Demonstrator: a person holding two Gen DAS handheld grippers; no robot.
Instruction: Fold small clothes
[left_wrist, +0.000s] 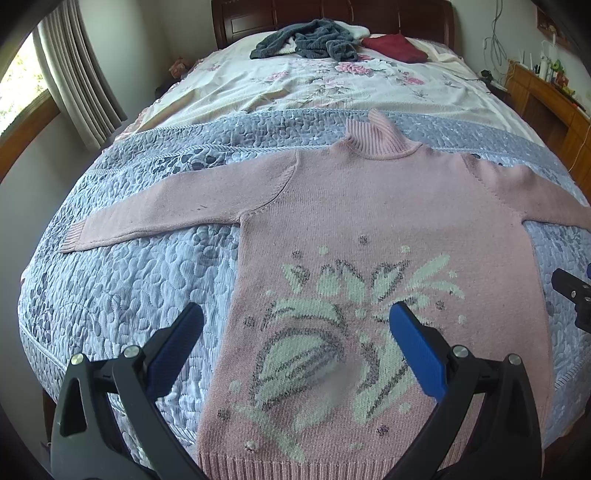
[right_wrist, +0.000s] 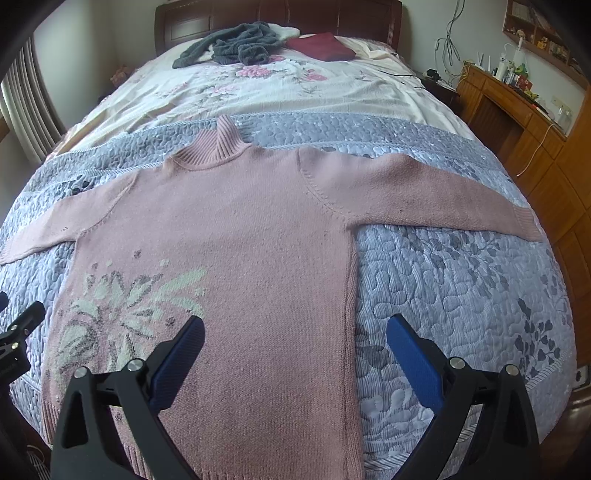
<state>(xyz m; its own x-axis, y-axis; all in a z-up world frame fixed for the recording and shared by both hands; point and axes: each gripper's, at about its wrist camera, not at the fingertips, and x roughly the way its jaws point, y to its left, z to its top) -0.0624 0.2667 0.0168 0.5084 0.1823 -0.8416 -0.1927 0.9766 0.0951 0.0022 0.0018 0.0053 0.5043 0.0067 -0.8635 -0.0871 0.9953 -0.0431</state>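
Bedroom, grey quilted bedspread (left_wrist: 122, 280) with the pink sweater (left_wrist: 369, 206) spread flat on it, collar toward the headboard, sleeves out sideways. Left gripper (left_wrist: 295, 325) and right gripper (right_wrist: 295, 332) both hang released above the hem end, each nearest its own side seam.

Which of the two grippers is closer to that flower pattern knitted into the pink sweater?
Left. The left gripper hangs open right above the flower pattern; the right gripper hangs open over the sweater's plain side edge, beside the pattern.
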